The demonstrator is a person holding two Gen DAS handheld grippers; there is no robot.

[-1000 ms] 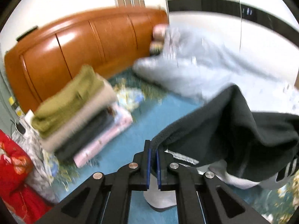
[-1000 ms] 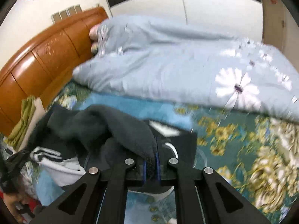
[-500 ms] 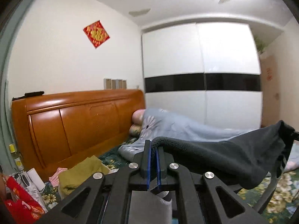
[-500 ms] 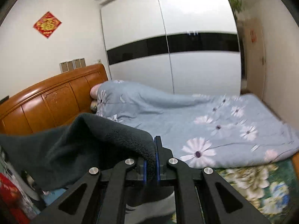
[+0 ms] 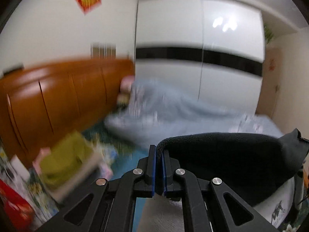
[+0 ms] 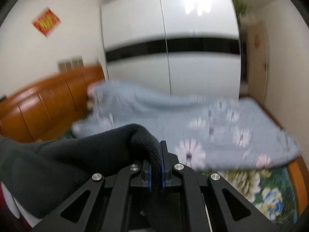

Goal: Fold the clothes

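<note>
Aloft, dark fuzzy fleece garment [image 5: 227, 158]

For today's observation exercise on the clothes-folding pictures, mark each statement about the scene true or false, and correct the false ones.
1. Both grippers are shut on the dark fleece garment. True: left gripper, right gripper.
2. The garment lies flat on the bed. False: it hangs between the grippers.
3. The headboard is white. False: it is orange-brown wood.
4. A blue flowered quilt lies on the bed. True.
5. The wardrobe has a black band. True.
</note>
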